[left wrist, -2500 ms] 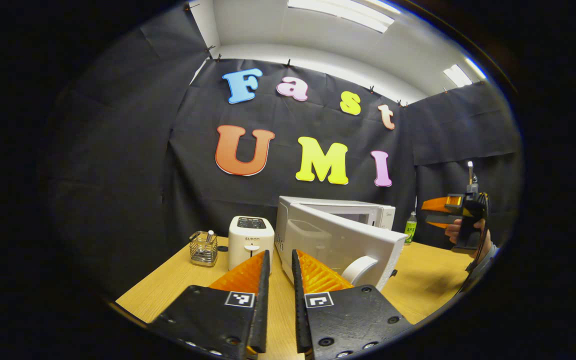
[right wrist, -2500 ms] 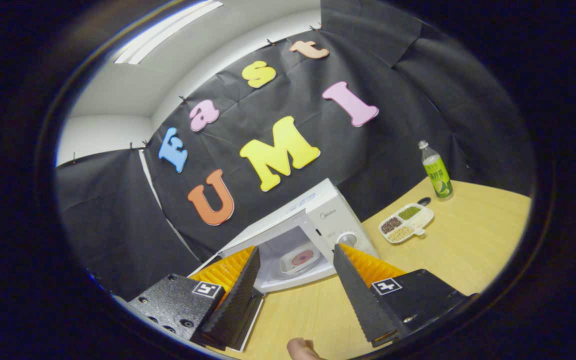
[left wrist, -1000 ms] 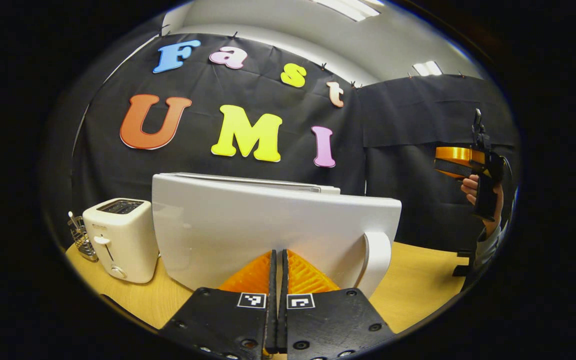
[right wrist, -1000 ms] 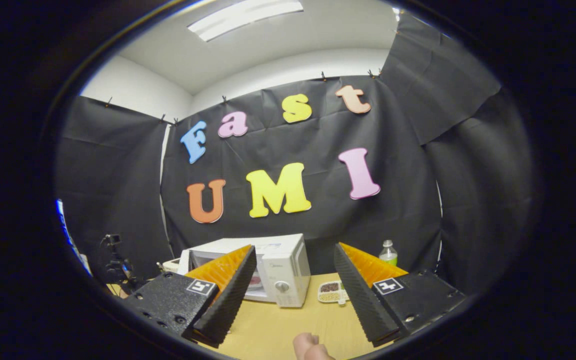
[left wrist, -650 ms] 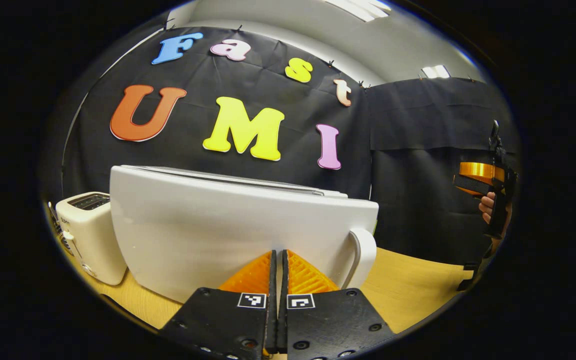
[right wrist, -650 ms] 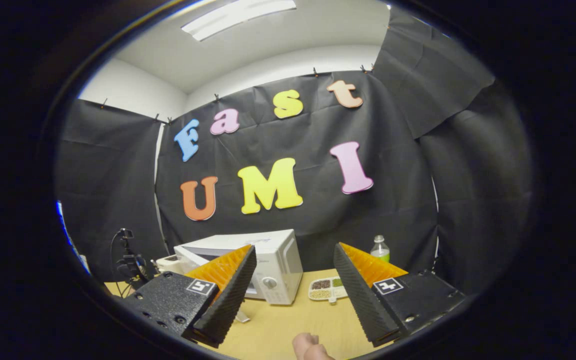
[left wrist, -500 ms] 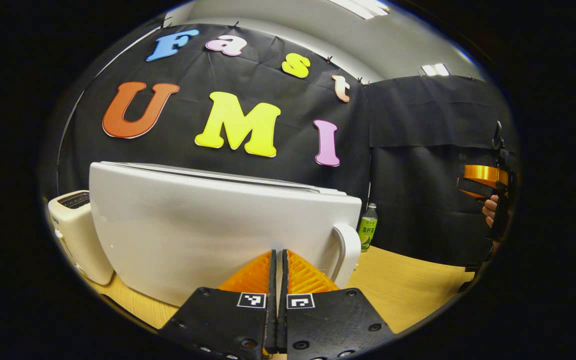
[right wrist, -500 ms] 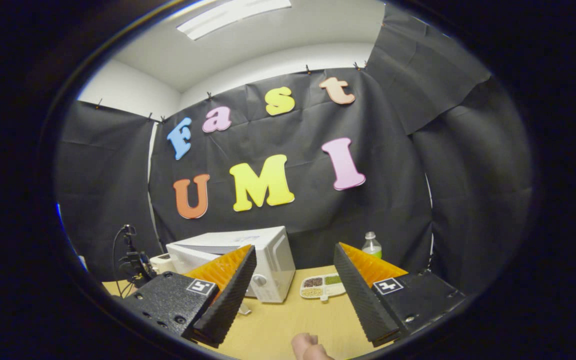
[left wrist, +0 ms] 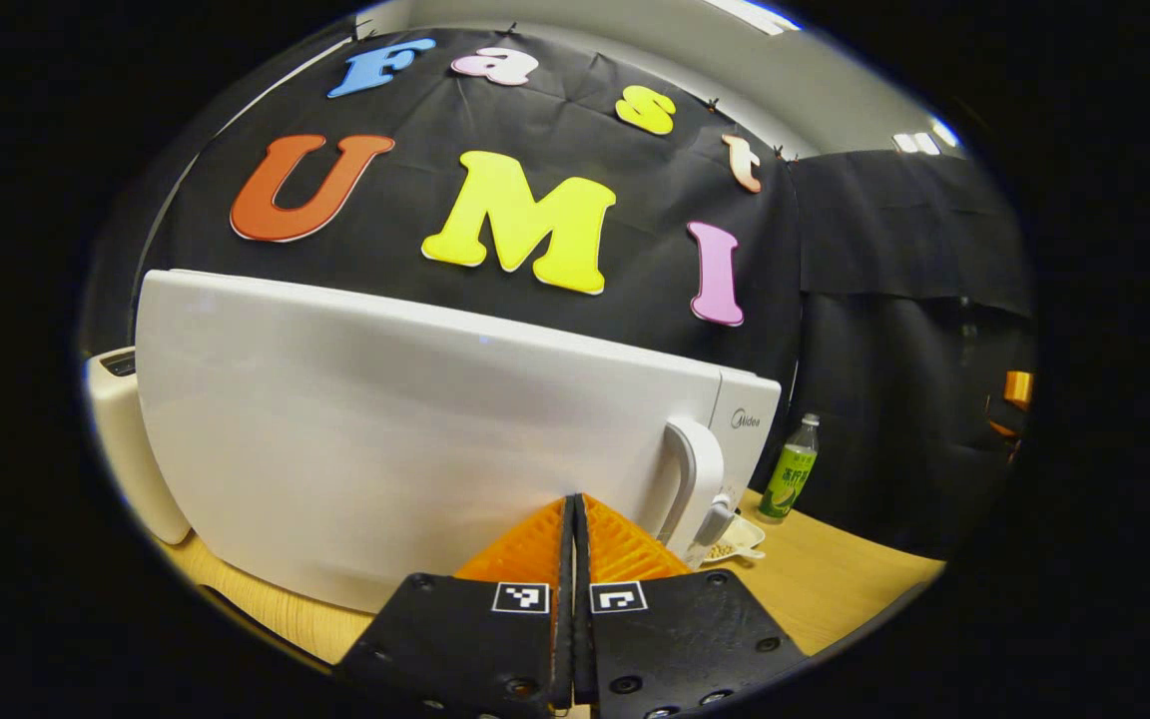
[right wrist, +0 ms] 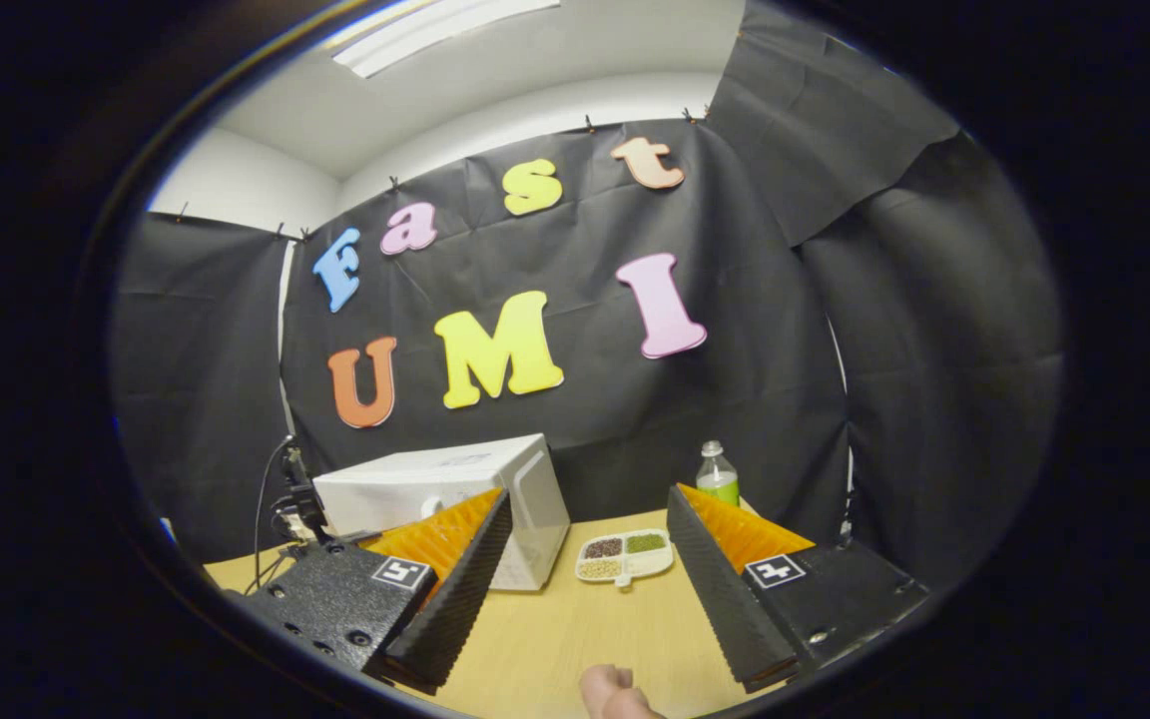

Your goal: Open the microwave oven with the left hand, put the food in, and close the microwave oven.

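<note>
The white microwave stands close in front in the left gripper view, its door lying flush with the control panel. My left gripper is shut with nothing in it, its tips against the lower part of the door, left of the door handle. The door hides the inside and the food. In the right gripper view the microwave stands farther off on the left. My right gripper is open and empty, held back above the table. The right gripper also shows at the far right edge of the left gripper view.
A cream toaster stands left of the microwave. To the microwave's right lie a sectioned dish of beans and a green bottle, on the wooden table. A person's fingertip shows at the bottom.
The left gripper, shut, has pushed the microwave door from half open to flush with the front. The right gripper has drawn back from the microwave and stays open.
</note>
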Motion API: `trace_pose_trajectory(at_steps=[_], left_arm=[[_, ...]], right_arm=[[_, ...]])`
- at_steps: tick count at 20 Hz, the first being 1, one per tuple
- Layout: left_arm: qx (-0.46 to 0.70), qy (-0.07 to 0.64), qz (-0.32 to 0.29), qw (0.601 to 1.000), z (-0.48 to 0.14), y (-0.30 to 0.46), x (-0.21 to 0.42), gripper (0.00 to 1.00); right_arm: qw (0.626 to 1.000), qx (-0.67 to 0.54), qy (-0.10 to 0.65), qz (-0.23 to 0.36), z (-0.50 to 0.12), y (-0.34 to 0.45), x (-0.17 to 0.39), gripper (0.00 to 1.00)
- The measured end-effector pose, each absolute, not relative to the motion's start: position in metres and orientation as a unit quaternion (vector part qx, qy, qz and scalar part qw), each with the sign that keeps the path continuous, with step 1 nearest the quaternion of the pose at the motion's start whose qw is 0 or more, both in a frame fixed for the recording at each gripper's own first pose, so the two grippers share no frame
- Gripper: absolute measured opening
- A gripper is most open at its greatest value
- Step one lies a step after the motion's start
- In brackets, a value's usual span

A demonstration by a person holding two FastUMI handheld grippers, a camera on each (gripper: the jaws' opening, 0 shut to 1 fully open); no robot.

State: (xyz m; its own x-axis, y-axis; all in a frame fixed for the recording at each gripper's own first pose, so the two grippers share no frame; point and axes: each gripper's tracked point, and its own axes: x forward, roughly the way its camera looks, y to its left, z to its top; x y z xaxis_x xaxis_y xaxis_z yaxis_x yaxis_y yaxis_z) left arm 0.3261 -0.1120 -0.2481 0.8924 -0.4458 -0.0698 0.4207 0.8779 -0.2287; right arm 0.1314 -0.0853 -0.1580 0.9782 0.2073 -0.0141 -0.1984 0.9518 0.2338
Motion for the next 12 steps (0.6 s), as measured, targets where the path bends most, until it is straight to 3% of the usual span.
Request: trace_pose_trajectory(at_steps=[1, 2, 8, 10, 11, 12], left_arm=[[-0.100, 0.060, -0.222, 0.968, -0.248, -0.112, 0.326, 0.00], [-0.092, 0.059, -0.220, 0.969, -0.249, -0.112, 0.327, 0.00], [-0.083, 0.067, -0.178, 0.978, -0.239, -0.101, 0.303, 0.01], [-0.093, 0.058, -0.189, 0.976, -0.221, -0.102, 0.281, 0.22], [-0.084, 0.052, -0.179, 0.979, -0.214, -0.095, 0.274, 0.58], [-0.070, 0.046, -0.162, 0.983, -0.206, -0.085, 0.266, 0.34]], right_arm=[[0.988, 0.117, 0.020, 0.099, -0.159, -0.087, 0.130, 0.91], [0.988, 0.117, 0.022, 0.096, -0.160, -0.088, 0.128, 0.99], [0.989, 0.115, 0.025, 0.084, -0.155, -0.090, 0.107, 0.99], [0.990, 0.116, 0.025, 0.081, -0.152, -0.088, 0.097, 0.99], [0.990, 0.117, 0.026, 0.081, -0.150, -0.087, 0.093, 0.99], [0.990, 0.116, 0.027, 0.079, -0.149, -0.086, 0.088, 0.99]])
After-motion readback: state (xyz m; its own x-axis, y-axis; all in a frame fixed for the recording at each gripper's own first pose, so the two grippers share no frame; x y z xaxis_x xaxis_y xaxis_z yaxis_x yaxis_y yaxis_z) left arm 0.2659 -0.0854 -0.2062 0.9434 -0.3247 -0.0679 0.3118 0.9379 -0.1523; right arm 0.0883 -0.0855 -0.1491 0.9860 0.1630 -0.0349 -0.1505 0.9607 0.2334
